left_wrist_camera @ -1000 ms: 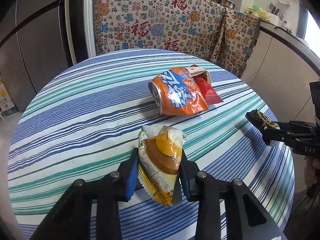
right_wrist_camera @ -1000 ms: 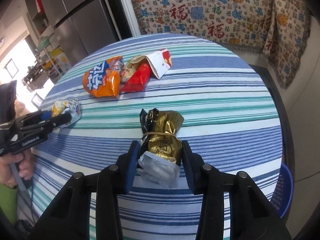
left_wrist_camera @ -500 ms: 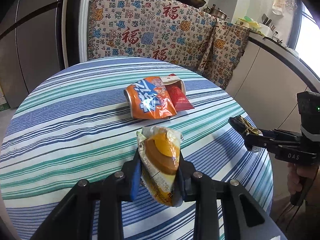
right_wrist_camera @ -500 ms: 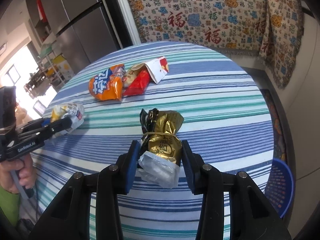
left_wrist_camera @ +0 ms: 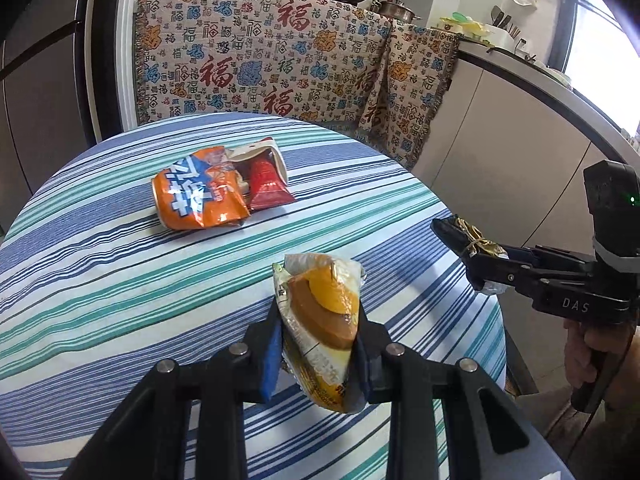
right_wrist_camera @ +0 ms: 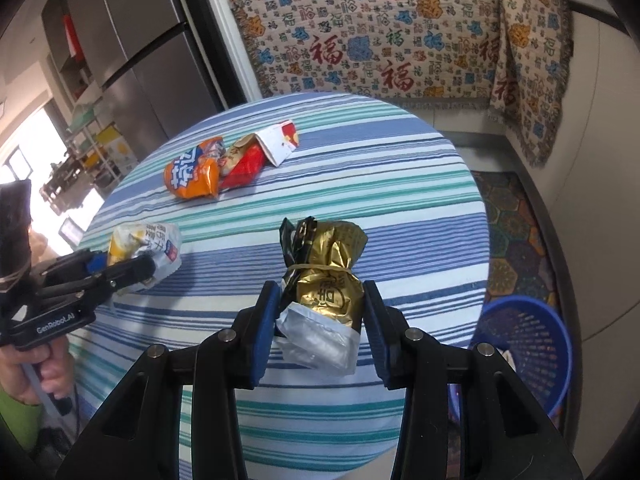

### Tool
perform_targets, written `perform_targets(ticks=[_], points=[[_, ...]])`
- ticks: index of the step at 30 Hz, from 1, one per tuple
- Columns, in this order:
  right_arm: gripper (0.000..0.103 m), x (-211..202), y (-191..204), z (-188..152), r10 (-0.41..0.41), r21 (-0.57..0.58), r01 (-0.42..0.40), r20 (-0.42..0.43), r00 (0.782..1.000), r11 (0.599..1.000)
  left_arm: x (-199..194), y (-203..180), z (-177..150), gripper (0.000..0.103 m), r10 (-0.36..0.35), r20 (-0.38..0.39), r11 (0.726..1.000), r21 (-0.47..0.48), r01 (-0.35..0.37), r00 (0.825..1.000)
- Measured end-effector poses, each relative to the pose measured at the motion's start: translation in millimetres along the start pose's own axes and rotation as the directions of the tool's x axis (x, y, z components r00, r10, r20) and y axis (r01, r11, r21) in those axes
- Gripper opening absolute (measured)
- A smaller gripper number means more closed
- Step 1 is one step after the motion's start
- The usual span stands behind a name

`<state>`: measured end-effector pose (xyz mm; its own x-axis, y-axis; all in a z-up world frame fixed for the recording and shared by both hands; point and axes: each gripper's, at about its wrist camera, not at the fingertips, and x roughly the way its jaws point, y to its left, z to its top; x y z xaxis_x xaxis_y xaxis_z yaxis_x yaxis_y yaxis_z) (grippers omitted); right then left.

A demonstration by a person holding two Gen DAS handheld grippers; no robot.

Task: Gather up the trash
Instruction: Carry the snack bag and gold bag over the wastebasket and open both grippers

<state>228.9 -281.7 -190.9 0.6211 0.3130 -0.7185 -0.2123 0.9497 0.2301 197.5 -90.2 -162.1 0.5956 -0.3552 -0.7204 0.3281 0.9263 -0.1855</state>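
Left claw point(left_wrist_camera: 318, 346) clamped on a yellow snack wrapper point(left_wrist_camera: 320, 320), jaws just squeezed tighter. Right claw point(right_wrist_camera: 320, 320) gripping a gold foil bag point(right_wrist_camera: 324, 280) above the striped bench point(right_wrist_camera: 400, 184), blue basket point(right_wrist_camera: 528, 344) just beside.

Both grippers drawn back from the worktop point(right_wrist_camera: 400, 184), blue basket point(right_wrist_camera: 532, 344) now in view (at 4 o'clock), left gripper point(left_wrist_camera: 318, 344) tightened slightly on its yellow wrapper point(left_wrist_camera: 320, 320)

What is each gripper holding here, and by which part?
The left gripper is shut on the yellow snack wrapper, clamped across its lower half. The right gripper is shut on the gold wrapper, clamped below its rubber band.
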Motion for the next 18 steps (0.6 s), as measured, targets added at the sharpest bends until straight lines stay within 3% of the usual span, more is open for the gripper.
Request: perform_targets(ticks=[9,18], points=[[0.042,-33,-39,-6,-0.024,0.088,0.018,0.063,0.998,0.996,0,-50,14,0.03,-0.049,0.007,0.998,0.032,0.049,0.999],[0.042,-86,-118,-25,-0.211,0.243,0.186,0.081,0.974,0.952,22,-137,30,0.03,-0.176,-0.03,0.979,0.104,0.178,0.984]])
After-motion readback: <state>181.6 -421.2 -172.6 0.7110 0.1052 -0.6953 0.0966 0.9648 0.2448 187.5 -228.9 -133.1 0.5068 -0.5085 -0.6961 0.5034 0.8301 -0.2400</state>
